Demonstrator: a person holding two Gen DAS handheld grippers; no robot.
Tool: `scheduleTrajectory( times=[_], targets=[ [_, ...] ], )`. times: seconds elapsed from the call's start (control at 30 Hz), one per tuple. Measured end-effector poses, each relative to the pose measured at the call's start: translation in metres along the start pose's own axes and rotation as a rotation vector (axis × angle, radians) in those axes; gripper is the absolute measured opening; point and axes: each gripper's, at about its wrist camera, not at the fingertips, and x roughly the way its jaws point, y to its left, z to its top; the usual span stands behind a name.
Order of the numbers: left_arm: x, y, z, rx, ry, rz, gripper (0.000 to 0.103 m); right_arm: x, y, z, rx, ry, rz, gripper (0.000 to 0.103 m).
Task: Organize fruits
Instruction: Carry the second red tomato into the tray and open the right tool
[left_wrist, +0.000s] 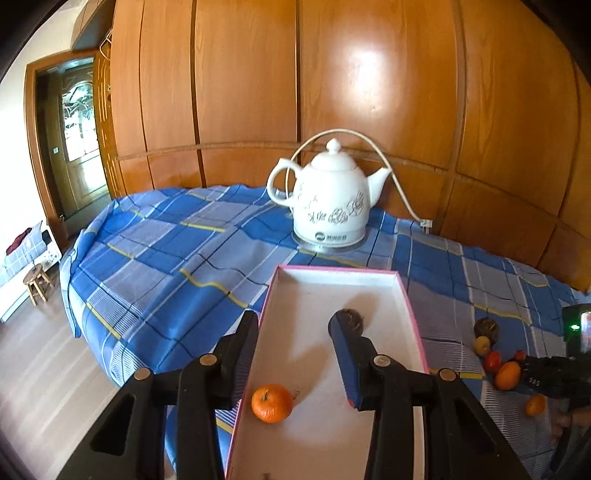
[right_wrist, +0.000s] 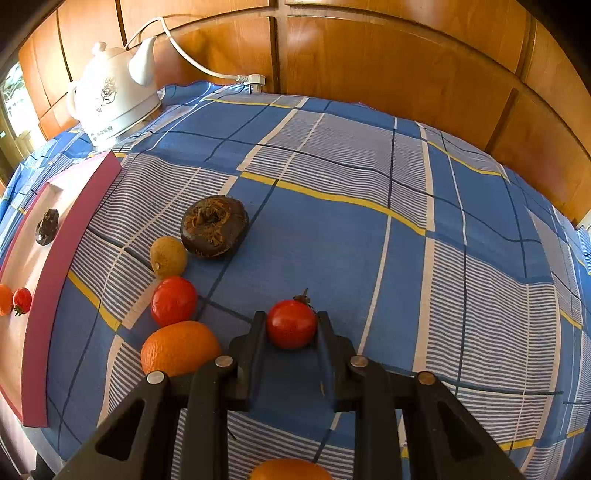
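A pink-rimmed white box (left_wrist: 314, 273) lies on the blue plaid cloth; it holds an orange mandarin (left_wrist: 272, 402) and a dark brown fruit (left_wrist: 352, 319). My left gripper (left_wrist: 293, 325) is open over the box's left wall. In the right wrist view the box (right_wrist: 55, 236) also shows a small red tomato (right_wrist: 22, 300). My right gripper (right_wrist: 291, 325) is shut on a red cherry tomato (right_wrist: 291, 324) at the cloth. Beside it lie another tomato (right_wrist: 173, 301), an orange (right_wrist: 180, 347), a tan fruit (right_wrist: 168, 256) and a dark chestnut-like fruit (right_wrist: 214, 230).
A white electric kettle (left_wrist: 328, 195) with a cord (left_wrist: 397, 181) stands behind the box, against the wood panel wall (left_wrist: 258, 74). The table's left edge drops to the floor (left_wrist: 44, 369). Another orange (right_wrist: 290, 470) lies below my right gripper.
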Motion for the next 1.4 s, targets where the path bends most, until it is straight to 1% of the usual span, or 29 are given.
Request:
scheduleTrajectory(
  times=[0.3,0.7,1.07,1.27,1.4],
  targets=[
    [-0.016,-0.002,0.007,0.004,-0.039,-0.003,0.045,-0.002,0.000,-0.002,0.002,-0.008,-0.006,0.025],
    [-0.019,-0.001,0.004,0.008,-0.037,-0.002,0.045,-0.005,-0.002,-0.003,0.017,-0.015,-0.005,0.025],
    [-0.019,-0.001,0.003,0.007,-0.032,-0.005,0.046,-0.010,-0.008,-0.002,0.063,-0.037,-0.019,0.025],
    [-0.018,-0.001,0.002,0.008,-0.031,-0.003,0.047,-0.027,-0.009,0.004,0.082,-0.094,-0.019,0.025],
    [-0.016,-0.002,0.001,0.008,-0.023,-0.003,0.047,-0.050,0.005,0.013,0.054,-0.160,0.016,0.025]
  ],
)
